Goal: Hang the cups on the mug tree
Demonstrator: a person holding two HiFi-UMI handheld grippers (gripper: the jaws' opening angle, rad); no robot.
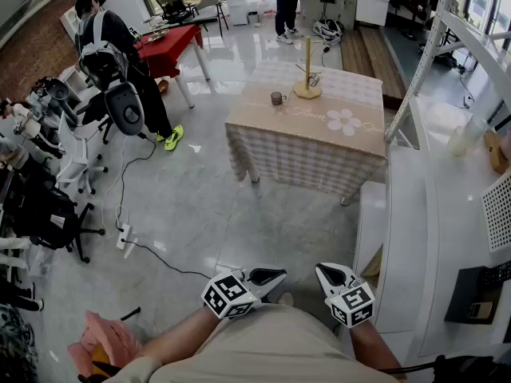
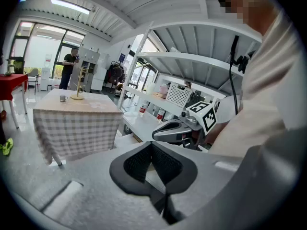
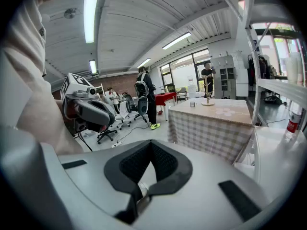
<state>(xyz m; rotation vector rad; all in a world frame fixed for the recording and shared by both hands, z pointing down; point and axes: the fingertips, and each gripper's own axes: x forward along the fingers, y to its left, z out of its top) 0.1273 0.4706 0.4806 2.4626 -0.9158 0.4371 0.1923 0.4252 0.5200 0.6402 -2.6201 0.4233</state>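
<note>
Near our waist, left gripper (image 1: pixel 268 277) and right gripper (image 1: pixel 330 274) are closed, empty. Far off, a cup (image 1: pixel 277 98) sits left of the mug tree (image 1: pixel 307 69) on the table (image 1: pixel 319 138); we reckon approach comes first.

Floor (image 1: pixel 207 198): grey, polished, high gloss, throws back the window light.
Tablecloth (image 1: pixel 307 146): checked woven cloth, matt, hangs in soft folds.
Mug tree (image 1: pixel 306 74): pale wood, smooth.
Cup (image 1: pixel 277 98): looks like clear glass; too small to be sure.
Shelving (image 1: pixel 427 54): white painted metal, satin sheen.
Left gripper (image 1: pixel 267 276), right gripper (image 1: pixel 330 272): grey plastic shells, matt and smooth. The pads (image 2: pixel 139 164) are black, rubbery-looking, finely ribbed.
Marker cubes (image 1: pixel 227 295): matt black-and-white print.
Wall (image 1: pixel 32 50): red brick, rough.
</note>
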